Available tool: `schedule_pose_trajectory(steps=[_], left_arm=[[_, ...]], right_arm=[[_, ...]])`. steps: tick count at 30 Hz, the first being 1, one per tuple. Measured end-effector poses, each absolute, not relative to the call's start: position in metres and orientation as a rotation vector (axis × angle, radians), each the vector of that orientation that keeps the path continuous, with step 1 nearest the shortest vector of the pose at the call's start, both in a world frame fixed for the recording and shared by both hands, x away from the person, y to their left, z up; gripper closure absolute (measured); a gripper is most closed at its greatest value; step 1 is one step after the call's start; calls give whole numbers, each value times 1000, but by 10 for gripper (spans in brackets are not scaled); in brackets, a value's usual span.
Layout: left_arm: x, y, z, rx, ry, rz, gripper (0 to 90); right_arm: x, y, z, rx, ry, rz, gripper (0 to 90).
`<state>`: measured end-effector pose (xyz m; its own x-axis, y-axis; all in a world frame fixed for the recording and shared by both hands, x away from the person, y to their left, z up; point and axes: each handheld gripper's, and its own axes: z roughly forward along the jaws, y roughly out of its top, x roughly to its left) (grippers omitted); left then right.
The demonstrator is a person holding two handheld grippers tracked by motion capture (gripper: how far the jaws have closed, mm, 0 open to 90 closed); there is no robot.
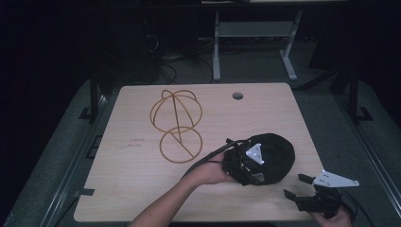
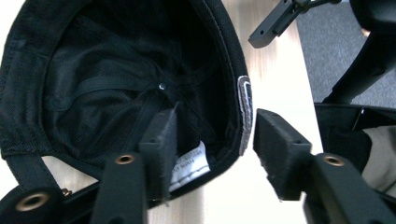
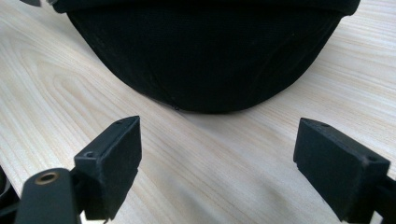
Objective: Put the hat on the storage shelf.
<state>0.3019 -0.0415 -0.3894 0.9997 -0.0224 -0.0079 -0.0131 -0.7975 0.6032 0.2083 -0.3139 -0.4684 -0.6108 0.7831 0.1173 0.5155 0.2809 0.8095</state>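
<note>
We've got the left gripper (image 2: pixel 210 140) straddling the rim of the black cap (image 1: pixel 274 158) at the table's (image 1: pixel 142 189) right front, pads not pinching yet; right gripper (image 1: pixel 302 187) waits spread. Lifting remains, we'd say.

A black cap (image 1: pixel 276 158) lies upside down on the near right part of the light wooden table (image 1: pixel 142 189), its hollow inside facing up. Inside show black mesh lining, seam tapes meeting at a centre rivet, a white label (image 2: pixel 189 169) at the sweatband and a strap at the back
</note>
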Motion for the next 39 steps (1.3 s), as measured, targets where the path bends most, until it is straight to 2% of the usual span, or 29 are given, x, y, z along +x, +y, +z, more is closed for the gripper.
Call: schedule_pose_trajectory(steps=[8, 12, 25, 39], left_arm=[[301, -44, -389, 2498, -79, -54, 724], [302, -44, -387, 2463, -81, -52, 789], [315, -29, -364, 2274, 50, -141, 812], [319, -16, -337, 2159, 67, -190, 812]], right_arm=[[208, -314, -469, 1188, 2249, 1250, 148], [208, -314, -468, 1185, 2244, 1258, 148], [208, -304, -462, 1145, 2208, 1323, 143], [210, -296, -445, 1082, 2103, 1452, 143]])
